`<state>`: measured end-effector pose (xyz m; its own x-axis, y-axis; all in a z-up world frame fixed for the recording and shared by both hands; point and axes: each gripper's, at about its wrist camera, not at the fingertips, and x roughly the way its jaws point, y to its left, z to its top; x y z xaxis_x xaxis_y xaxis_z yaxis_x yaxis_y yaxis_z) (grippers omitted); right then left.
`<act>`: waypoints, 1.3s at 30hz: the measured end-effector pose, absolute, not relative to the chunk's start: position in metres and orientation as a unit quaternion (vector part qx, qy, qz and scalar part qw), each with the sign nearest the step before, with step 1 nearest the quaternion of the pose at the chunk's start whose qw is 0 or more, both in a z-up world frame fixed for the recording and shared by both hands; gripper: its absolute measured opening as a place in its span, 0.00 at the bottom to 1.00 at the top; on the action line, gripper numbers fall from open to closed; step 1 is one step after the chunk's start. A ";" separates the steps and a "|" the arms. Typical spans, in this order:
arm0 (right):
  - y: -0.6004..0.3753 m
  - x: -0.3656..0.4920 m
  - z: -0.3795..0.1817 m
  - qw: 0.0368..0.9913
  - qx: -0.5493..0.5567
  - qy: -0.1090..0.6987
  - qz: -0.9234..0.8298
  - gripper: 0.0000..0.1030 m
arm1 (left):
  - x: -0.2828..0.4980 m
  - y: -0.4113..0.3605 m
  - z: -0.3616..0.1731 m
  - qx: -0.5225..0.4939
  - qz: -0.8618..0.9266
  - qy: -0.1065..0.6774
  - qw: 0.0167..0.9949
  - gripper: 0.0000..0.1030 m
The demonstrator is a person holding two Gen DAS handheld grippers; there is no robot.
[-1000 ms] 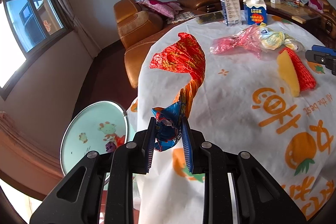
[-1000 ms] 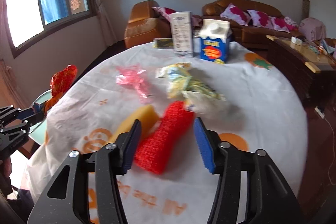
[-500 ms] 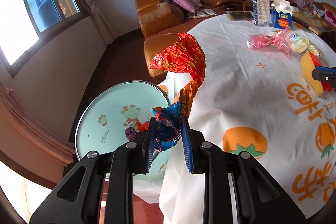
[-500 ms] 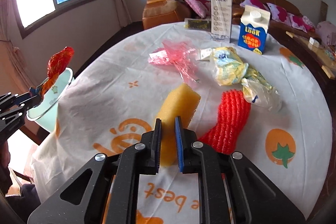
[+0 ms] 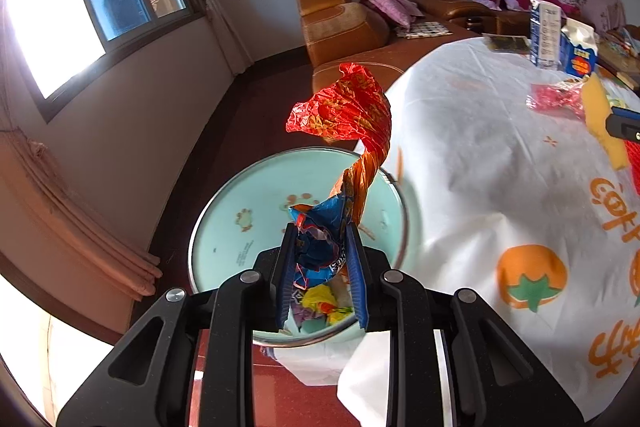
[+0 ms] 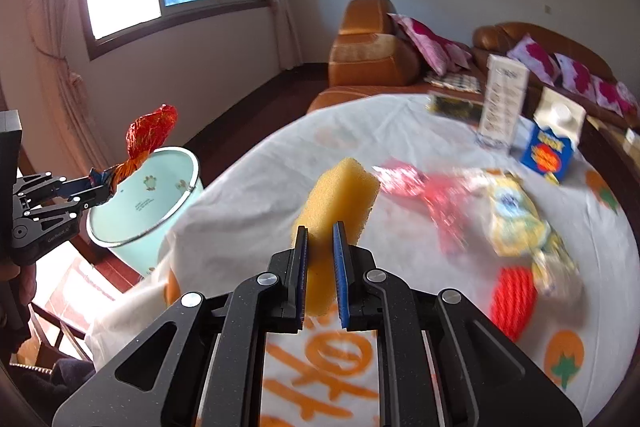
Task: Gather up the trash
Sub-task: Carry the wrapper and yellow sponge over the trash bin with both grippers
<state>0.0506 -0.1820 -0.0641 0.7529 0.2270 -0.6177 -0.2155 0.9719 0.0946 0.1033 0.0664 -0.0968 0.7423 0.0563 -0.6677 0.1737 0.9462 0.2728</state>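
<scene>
My left claw (image 5: 320, 267) pinches the crumpled wrapper (image 5: 344, 131) above the bin (image 5: 224, 227), while my right claw (image 6: 320, 267) squeezes the yellow sponge (image 6: 340, 195).

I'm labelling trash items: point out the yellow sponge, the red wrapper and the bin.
yellow sponge (image 6: 340, 195), right wrist view, upper body.
red wrapper (image 5: 348, 107), left wrist view, flared top.
bin (image 6: 160, 183), right wrist view, inner wall.

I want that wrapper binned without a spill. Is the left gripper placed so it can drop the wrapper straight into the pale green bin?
Probably yes. The left gripper, shut on the red and blue wrapper, hangs over the open bin, with nothing between them; the tablecloth only brushes the rim.
</scene>
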 end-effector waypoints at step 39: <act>-0.030 0.167 -0.065 0.910 -0.123 0.309 0.248 0.12 | 0.129 0.143 -0.106 0.192 0.074 0.378 0.903 0.24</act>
